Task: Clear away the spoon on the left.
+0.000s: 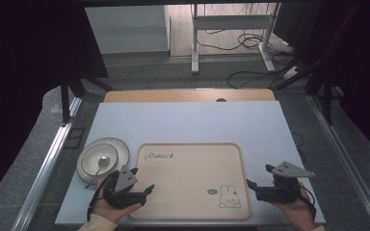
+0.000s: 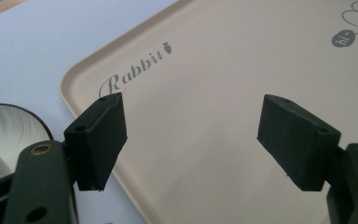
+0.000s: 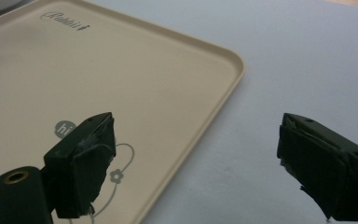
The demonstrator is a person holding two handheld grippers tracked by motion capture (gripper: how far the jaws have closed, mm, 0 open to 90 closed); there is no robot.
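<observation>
One spoon in bowl — beige tray bare

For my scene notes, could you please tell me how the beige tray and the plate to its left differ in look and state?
The tray is beige and rectangular with rounded corners; the plate is round, pale and dark-rimmed. The tray is far larger than the plate. The tray bears a printed word and a rabbit drawing but carries nothing, while the plate holds a spoon. Both lie flat on the white table.
</observation>
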